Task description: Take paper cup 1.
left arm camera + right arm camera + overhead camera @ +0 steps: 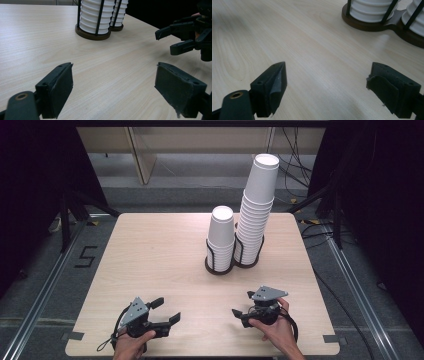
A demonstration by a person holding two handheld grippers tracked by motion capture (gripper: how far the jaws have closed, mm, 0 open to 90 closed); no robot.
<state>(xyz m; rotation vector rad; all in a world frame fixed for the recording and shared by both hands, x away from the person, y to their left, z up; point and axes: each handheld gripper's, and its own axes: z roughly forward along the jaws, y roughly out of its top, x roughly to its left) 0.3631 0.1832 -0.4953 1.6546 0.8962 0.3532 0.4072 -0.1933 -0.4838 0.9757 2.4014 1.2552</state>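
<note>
- Two stacks of white paper cups, nested upside down, standing upright side by side in a dark double holder (220,268) at the far middle of the table (150,255).
- Shorter stack (221,236): on the left in the high view, smooth tapered top cup, ribbed band of rolled rims below it, caged by thin black upright wires.
- Taller stack (256,210): just to the right of the shorter one, leaning slightly to the right toward its top, same ribbed lower band, same wire cage.
- Holder base: two round dark brown rings joined in the middle, seen close in the right gripper view (372,23) and as a ring under the white ribs in the left gripper view (93,35).
- Left gripper (166,311): near the table's front edge, held in the left hand (132,345), jaws apart with bare wood between them, well apart from the cups.
- Right gripper (242,306): near the front edge on the right side, held in the right hand (277,330), jaws spread wide over bare tabletop, nothing between them; also visible at the right of the left gripper view (172,37).
</note>
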